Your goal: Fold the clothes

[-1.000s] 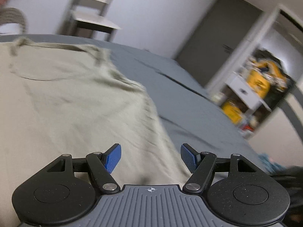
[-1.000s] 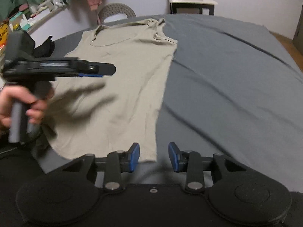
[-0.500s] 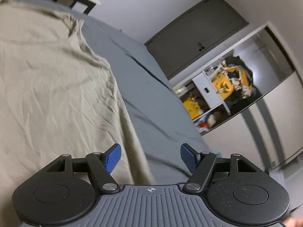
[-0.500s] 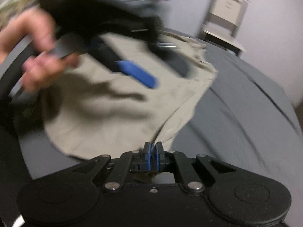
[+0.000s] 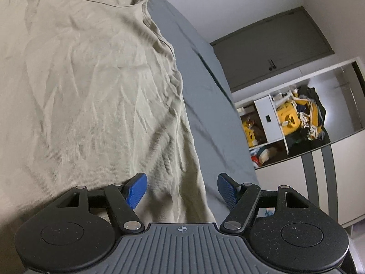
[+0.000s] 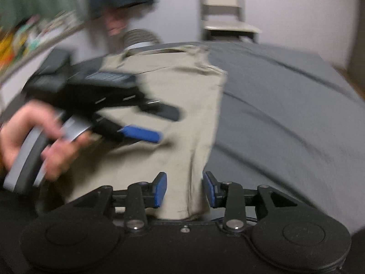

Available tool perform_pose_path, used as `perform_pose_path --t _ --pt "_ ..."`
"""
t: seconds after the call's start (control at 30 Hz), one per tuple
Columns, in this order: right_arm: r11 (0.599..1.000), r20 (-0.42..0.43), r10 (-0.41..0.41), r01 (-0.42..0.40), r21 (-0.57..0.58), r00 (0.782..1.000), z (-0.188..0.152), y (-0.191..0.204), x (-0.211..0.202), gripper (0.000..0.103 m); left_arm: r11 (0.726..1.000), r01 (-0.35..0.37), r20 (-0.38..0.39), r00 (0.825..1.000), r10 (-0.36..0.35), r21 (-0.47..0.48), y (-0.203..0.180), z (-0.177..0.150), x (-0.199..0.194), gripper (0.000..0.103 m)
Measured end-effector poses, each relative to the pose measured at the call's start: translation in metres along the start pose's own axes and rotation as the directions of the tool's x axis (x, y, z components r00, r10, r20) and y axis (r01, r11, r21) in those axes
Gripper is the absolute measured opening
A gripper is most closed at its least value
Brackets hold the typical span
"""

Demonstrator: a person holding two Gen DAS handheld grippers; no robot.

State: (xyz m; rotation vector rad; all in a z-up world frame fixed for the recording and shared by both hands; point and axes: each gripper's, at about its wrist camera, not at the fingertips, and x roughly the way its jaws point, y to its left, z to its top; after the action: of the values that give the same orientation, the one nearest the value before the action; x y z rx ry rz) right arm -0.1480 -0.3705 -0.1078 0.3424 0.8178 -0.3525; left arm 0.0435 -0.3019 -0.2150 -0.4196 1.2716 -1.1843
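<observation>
A beige sleeveless shirt lies spread flat on the grey bedsheet. In the left wrist view my left gripper is open just above the shirt's right side edge, which runs between its blue pads. The right wrist view is blurred. There my right gripper is open, with the shirt's lower right corner bunched up between its pads. A hand holds the left gripper over the shirt's middle, tilted, jaws apart.
A pale chair stands beyond the bed's far edge, next to a woven seat back. An open closet with yellow items and a grey door lie past the bed's right side. Bare grey sheet fills the right half.
My right gripper, shut on the shirt's lower corner half a second ago, has opened, with the cloth still between its pads. My left gripper has swung down closer to the shirt's right edge.
</observation>
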Motion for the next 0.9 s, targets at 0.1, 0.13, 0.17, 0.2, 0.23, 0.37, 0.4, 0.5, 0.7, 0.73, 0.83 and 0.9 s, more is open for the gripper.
perform_pose_path --t 0.1,0.13,0.17,0.2,0.23,0.37,0.4,0.5,0.7,0.73,0.83,0.9 --pt "0.998 -0.058 0.045 -0.042 0.055 0.997 -0.001 -0.006 0.011 0.016 0.998 0.064 -0.011 0.998 -0.064 0.021 -0.007 -0.002 -0.001 0.069" --pt "0.998 -0.065 0.055 -0.053 0.028 0.996 -0.004 -0.003 0.014 0.016 0.992 0.121 -0.014 0.993 -0.120 0.022 -0.010 -0.002 -0.001 0.069" --pt "0.998 -0.070 0.061 -0.063 -0.021 0.996 -0.008 0.005 0.014 0.016 0.984 0.177 -0.018 0.984 -0.177 0.021 -0.014 -0.003 -0.001 0.069" --pt "0.995 -0.075 0.062 -0.067 -0.067 0.995 -0.009 0.014 0.015 0.016 0.972 0.234 -0.022 0.972 -0.233 0.020 -0.017 -0.004 -0.001 0.069" --pt "0.992 -0.081 0.063 -0.071 -0.105 0.995 -0.010 0.022 0.017 0.016 0.963 0.270 -0.030 0.963 -0.269 0.017 -0.020 -0.005 0.002 0.069" --pt "0.993 -0.040 0.020 -0.025 -0.116 0.999 -0.011 0.026 0.006 0.018 0.940 0.338 -0.075 0.937 -0.340 -0.038 -0.019 -0.011 0.025 0.069" --pt "0.994 -0.017 -0.017 0.015 -0.108 1.000 -0.011 0.023 0.002 0.025 0.940 0.337 -0.082 0.936 -0.341 -0.059 -0.018 -0.013 0.030 0.069" --pt "0.993 -0.008 -0.102 0.101 -0.060 0.995 -0.010 0.002 0.000 0.030 0.935 0.339 -0.085 0.934 -0.348 -0.102 -0.017 -0.017 0.040 0.069" --pt "0.997 -0.061 -0.012 0.007 -0.082 0.998 -0.013 0.002 0.015 0.007 0.917 0.364 -0.059 0.924 -0.377 -0.162 -0.014 -0.027 0.047 0.069" --pt "0.990 -0.050 -0.009 0.002 -0.138 0.999 -0.015 0.010 0.014 0.007 0.919 0.359 -0.061 0.926 -0.372 -0.164 -0.013 -0.029 0.047 0.069" --pt "0.969 -0.042 -0.003 -0.007 -0.245 0.999 -0.015 0.030 0.021 0.007 0.924 0.346 -0.074 0.930 -0.361 -0.163 -0.012 -0.033 0.047 0.069" --pt "0.956 -0.045 -0.015 0.002 -0.295 0.999 -0.018 0.041 0.025 0.007 0.930 0.335 -0.083 0.933 -0.350 -0.152 -0.014 -0.035 0.048 0.069"
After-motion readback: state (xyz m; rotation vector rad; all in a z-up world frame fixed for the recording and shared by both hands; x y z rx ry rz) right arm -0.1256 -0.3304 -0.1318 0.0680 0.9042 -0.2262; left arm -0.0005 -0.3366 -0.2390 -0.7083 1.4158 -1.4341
